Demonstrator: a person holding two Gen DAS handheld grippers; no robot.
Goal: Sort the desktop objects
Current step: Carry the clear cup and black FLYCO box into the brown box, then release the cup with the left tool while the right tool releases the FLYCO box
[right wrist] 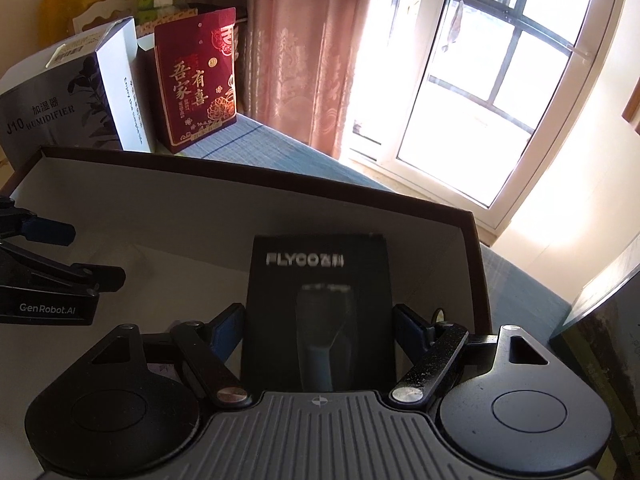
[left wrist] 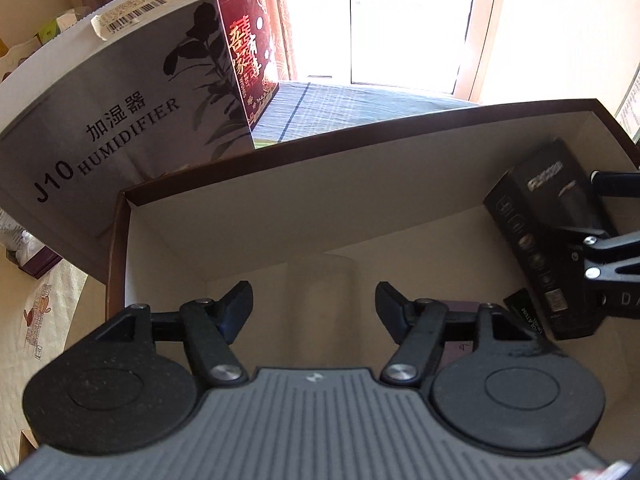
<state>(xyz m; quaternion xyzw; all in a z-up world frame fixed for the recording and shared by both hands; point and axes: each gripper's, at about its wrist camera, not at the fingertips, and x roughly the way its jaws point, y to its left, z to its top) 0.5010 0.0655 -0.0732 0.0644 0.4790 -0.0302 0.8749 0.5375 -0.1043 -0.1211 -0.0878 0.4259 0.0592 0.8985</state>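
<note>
Left wrist view: our left tool (left wrist: 316,308) hangs spread over the large brown-rimmed cardboard tray with pale inner walls (left wrist: 320,200), pinching nothing.
Under it: a faint clear upright shape (left wrist: 320,292) stands between the fingers; we cannot tell what it is.
Right of it: the black rectangular shaver box (left wrist: 548,240) sits at the tray's right end, with the right tool beside it.
Near right: one small dark purple item (left wrist: 460,344) and one small black tag (left wrist: 524,308) lie on the tray floor.
Right wrist view: our right tool (right wrist: 318,324) has its fingers against both sides of the black shaver box (right wrist: 318,304), inside the tray near the far right corner; we judge it pinched, not yet let go.
Behind the tray: one grey-white humidifier carton (right wrist: 68,108) and one red gift box with gold lettering (right wrist: 196,80) stand on the blue-covered desk (right wrist: 280,148).
Progress: we judge sorting partly done, with at least three things in the tray, two boxes outside.
</note>
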